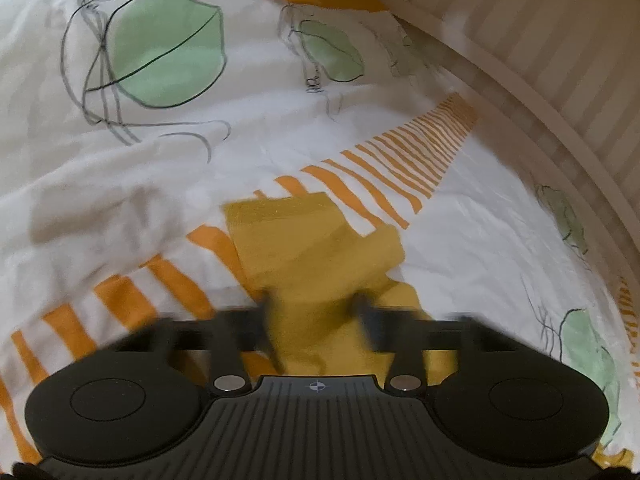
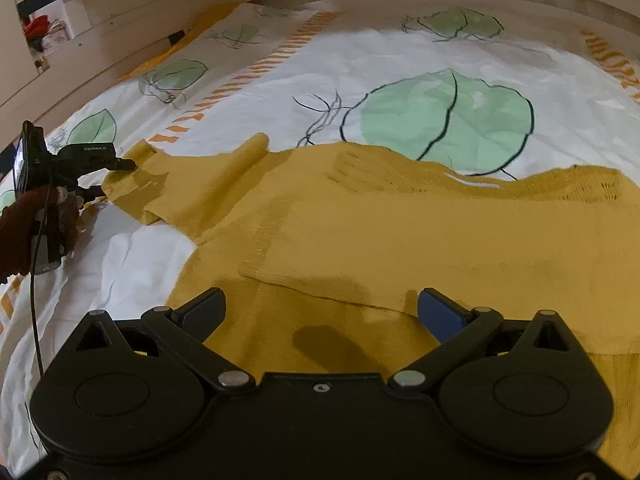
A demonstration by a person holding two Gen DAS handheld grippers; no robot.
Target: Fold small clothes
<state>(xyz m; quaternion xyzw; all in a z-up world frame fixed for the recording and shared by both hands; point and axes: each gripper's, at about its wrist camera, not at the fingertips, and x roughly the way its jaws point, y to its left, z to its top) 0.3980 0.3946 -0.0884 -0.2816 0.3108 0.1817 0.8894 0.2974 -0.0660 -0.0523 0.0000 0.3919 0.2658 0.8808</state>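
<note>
A mustard-yellow knit garment [image 2: 380, 232] lies spread on the bed cover [image 2: 400, 56]. Its sleeve end [image 1: 316, 240] runs between the fingers of my left gripper [image 1: 314, 308], which stand partly apart around the fabric; the view is blurred. In the right wrist view the left gripper [image 2: 116, 178] sits at the sleeve's far left end, held by a gloved hand [image 2: 24, 232]. My right gripper [image 2: 320, 312] is open, its fingers wide apart just above the garment's body near a folded edge [image 2: 320, 292].
The white bed cover [image 1: 160, 184] has green leaf prints and orange stripes [image 1: 400, 160]. A beige bed frame [image 1: 540, 92] curves along the far side. Shelving with small items [image 2: 40, 36] stands at the far left.
</note>
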